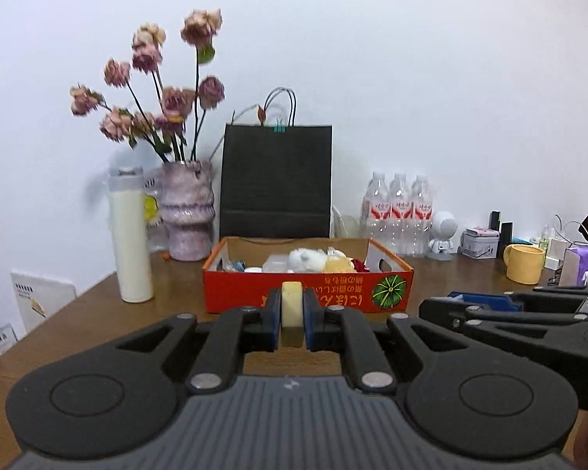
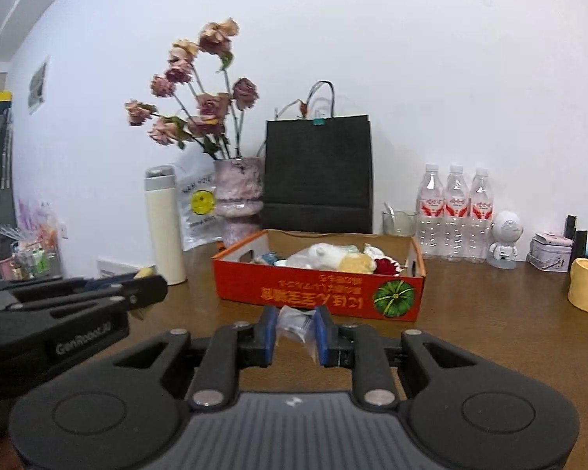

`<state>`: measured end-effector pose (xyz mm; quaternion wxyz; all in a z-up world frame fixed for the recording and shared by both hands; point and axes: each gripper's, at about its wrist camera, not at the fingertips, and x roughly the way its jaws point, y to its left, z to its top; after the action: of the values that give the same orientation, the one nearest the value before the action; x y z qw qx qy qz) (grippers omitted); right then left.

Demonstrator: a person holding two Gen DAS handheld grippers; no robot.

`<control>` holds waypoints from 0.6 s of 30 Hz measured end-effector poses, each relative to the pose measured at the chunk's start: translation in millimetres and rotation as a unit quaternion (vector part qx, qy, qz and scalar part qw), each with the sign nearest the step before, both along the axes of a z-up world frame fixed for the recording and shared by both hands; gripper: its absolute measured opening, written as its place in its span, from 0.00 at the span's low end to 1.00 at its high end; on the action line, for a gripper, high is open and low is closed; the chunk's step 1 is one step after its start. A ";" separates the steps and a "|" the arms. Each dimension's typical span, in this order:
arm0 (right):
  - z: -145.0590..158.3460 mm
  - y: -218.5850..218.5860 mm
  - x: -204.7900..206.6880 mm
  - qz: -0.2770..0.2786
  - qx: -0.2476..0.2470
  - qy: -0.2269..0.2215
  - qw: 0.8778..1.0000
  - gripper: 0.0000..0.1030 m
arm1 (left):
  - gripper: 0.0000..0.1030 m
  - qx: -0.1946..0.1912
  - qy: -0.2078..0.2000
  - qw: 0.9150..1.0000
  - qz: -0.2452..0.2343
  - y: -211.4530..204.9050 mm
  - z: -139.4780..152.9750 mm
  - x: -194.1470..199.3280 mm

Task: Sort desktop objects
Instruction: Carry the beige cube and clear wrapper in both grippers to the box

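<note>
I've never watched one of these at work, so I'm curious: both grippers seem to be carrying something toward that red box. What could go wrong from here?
Two guesses. The right gripper pinches a crinkly clear plastic packet that looks slippery and could slide out before reaching the red box. The left gripper holds a small cream block; the box already holds a heap of soft toys, so a dropped piece might bounce or roll off them.

red box (image 1: 307, 290) ahead, open top reachable
</note>
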<state>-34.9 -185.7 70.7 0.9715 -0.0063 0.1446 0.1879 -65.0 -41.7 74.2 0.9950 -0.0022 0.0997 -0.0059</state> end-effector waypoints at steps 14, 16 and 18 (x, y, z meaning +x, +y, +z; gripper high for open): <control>13.2 -7.0 -2.6 -0.027 0.018 -0.032 0.999 0.19 | 0.12 -0.001 -0.029 1.000 0.001 -1.8 13.7 12.7; 19.7 -6.0 19.1 -0.029 0.024 -0.034 0.999 0.19 | 0.12 0.004 -0.035 0.999 0.005 -1.5 19.2 37.9; 28.1 -5.5 47.1 -0.034 0.033 -0.035 0.998 0.19 | 0.12 0.008 -0.043 0.999 0.012 -0.3 23.2 62.6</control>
<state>12.2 -191.2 98.9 0.9815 0.0242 0.1039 0.1587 -2.4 -42.0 97.4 0.9983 0.0050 0.0571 0.0070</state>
